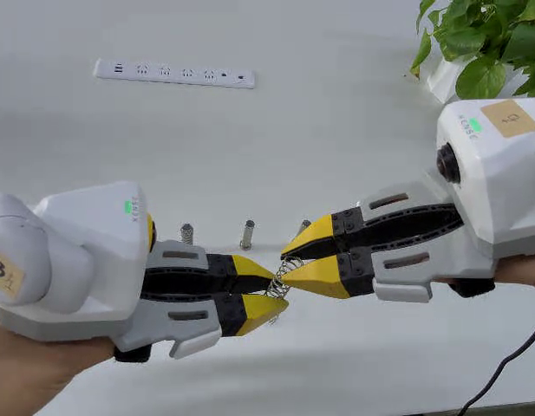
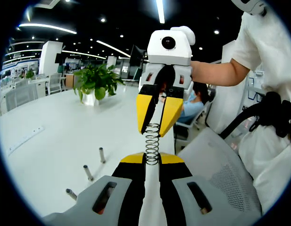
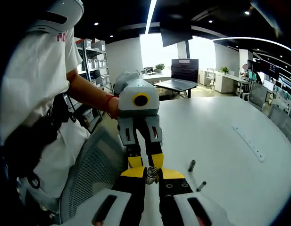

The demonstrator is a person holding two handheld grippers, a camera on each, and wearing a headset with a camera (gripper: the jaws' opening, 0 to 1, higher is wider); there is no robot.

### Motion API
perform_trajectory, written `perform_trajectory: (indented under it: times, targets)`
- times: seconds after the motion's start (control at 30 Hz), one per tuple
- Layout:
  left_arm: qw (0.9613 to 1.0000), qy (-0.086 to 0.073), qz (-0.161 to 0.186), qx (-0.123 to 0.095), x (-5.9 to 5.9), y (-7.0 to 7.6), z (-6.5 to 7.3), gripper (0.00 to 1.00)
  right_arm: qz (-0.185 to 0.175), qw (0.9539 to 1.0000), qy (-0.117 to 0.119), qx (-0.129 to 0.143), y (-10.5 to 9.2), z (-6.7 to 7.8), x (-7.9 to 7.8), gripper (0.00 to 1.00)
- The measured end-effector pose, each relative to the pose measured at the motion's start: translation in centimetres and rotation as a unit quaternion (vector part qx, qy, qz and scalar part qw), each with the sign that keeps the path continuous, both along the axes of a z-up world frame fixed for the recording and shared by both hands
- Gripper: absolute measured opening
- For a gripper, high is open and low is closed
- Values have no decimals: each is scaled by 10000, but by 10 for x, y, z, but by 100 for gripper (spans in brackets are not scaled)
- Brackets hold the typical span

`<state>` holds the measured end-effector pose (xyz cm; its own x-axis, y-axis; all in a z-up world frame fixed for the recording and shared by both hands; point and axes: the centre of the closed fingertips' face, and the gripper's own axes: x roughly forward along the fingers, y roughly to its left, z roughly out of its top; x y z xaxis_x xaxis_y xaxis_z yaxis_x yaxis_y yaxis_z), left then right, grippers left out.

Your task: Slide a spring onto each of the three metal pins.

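A small steel spring (image 1: 278, 276) hangs in the air between my two grippers, one end in each. My left gripper (image 1: 270, 289) comes in from the lower left and is shut on the spring's near end (image 2: 152, 146). From the right, my right gripper (image 1: 287, 268) pinches the other end (image 3: 151, 174) between its yellow tips. Three short metal pins stand upright on the white table just behind the tips: left pin (image 1: 186, 232), middle pin (image 1: 247, 234), right pin (image 1: 303, 227), partly hidden by the right gripper. All three pins (image 2: 102, 155) look bare.
A white power strip (image 1: 173, 73) lies at the back of the table (image 1: 336, 130). A potted green plant (image 1: 479, 43) stands at the back right corner. A black cable (image 1: 501, 368) trails at the lower right. A mesh chair (image 2: 220, 174) sits beside the table.
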<state>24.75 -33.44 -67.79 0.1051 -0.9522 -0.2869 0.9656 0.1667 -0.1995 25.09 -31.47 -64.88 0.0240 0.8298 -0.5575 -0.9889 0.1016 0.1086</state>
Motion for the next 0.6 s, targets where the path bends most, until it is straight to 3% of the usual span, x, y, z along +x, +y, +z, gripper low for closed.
perform_trajectory:
  times: [0.47, 0.6]
  targets:
    - [10000, 21, 46, -68, -2, 3, 0, 6, 171, 9997, -45, -174, 1, 0, -3, 7]
    - [9999, 15, 62, -99, -1, 3, 1, 6, 174, 9995, 20, -250, 0, 0, -3, 12]
